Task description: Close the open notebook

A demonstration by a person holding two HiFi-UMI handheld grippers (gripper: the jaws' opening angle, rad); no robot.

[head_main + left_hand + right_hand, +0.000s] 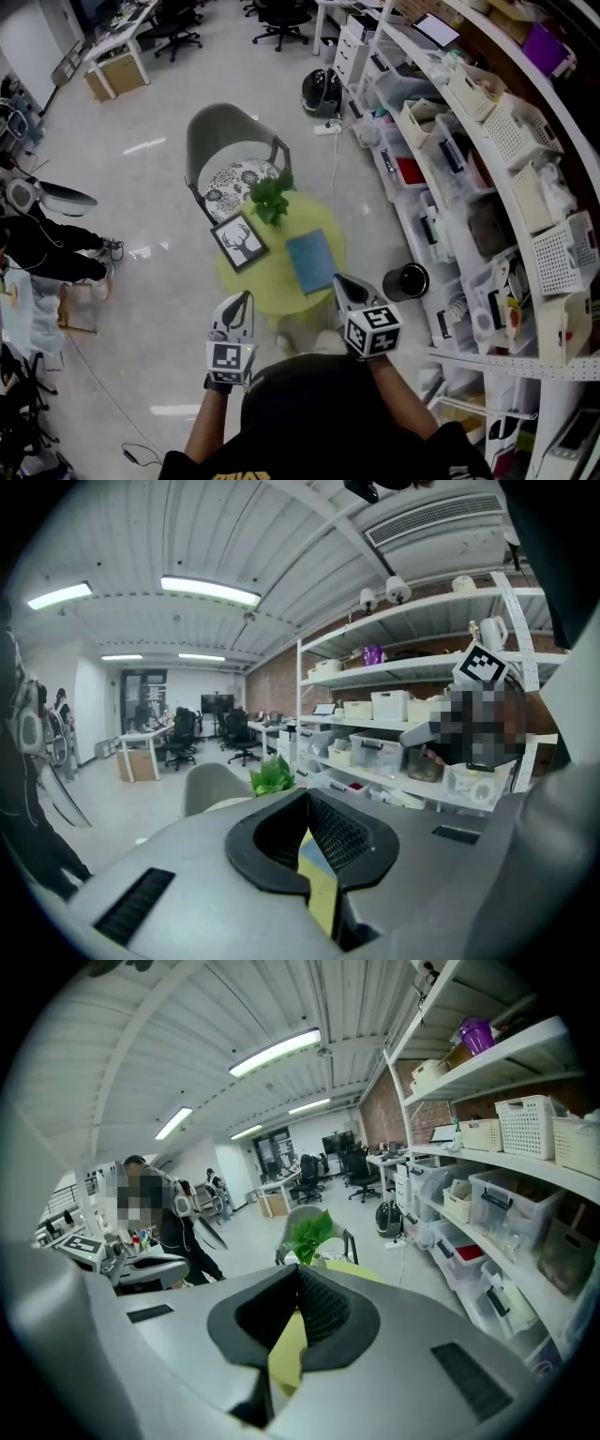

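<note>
— What do the containers hold?

— White perforated baskets (511, 127) and clear plastic bins (412, 94) crowd the shelves (562, 169) along the right. One bin shows something red. The contents of the others are too small to tell. A black round can (407, 280) stands on the floor between the surface and the shelves, and its inside is dark.

— And the notebook?

— The notebook (311, 261) lies flat and closed, its blue cover up, near the right edge of the round yellow-green surface (272, 281).

— What else is on it?

— A black-framed deer picture (239, 242) lies near the left edge. A leafy green plant (271, 197) stands at the far edge. Behind that edge is a grey shell chair (225, 141) with a patterned cushion (230, 180).

— How are the tongs?

— Both hang over the near edge, pointing towards the notebook. The left tongs (246, 298) are clenched, tips together, gripping nothing. The right tongs (339, 279) are clenched the same way, just beside the notebook's near corner, and hold nothing.
</note>
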